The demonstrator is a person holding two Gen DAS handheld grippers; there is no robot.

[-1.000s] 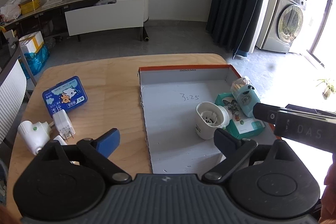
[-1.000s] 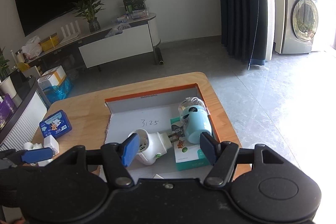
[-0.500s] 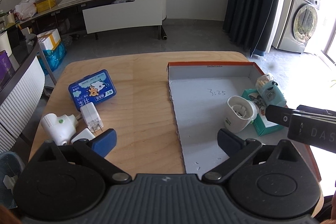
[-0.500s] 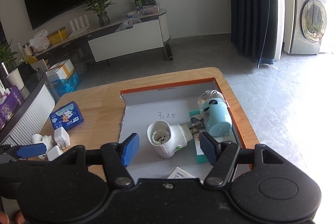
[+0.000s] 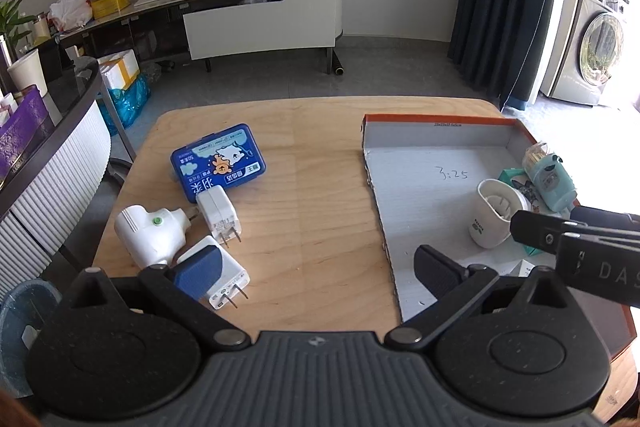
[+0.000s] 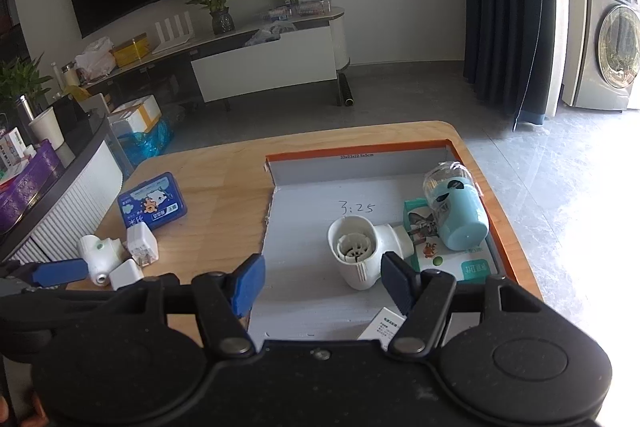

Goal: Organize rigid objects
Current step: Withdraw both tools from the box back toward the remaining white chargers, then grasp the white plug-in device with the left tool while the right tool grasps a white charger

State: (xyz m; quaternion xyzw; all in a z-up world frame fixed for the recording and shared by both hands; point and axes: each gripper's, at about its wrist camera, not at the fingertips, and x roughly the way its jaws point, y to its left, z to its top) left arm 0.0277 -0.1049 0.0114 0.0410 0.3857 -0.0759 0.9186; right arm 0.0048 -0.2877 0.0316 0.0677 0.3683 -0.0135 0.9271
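Observation:
A grey box with an orange rim (image 5: 440,121) (image 6: 360,151) sits on the right of the wooden table. In it lie a white plug device (image 5: 494,213) (image 6: 360,251), a light blue holder (image 5: 554,183) (image 6: 460,215) and a green-white carton (image 6: 452,259). On the table's left lie a blue case (image 5: 218,161) (image 6: 152,205), a white plug device (image 5: 150,229) (image 6: 96,251) and two white chargers (image 5: 218,211) (image 5: 216,273). My left gripper (image 5: 314,267) is open and empty above the table's front edge. My right gripper (image 6: 322,277) is open and empty over the box's front.
The wooden table (image 5: 312,195) has its front and right edges close to the box. A striped white counter (image 5: 52,195) stands at the left. A TV console (image 6: 260,67), a dark curtain (image 6: 504,7) and a washing machine (image 6: 612,55) stand beyond on the grey floor.
My left gripper has swung left, so the chargers and left plug device have come nearer its left finger. My right gripper has drawn back and up from the white plug device.

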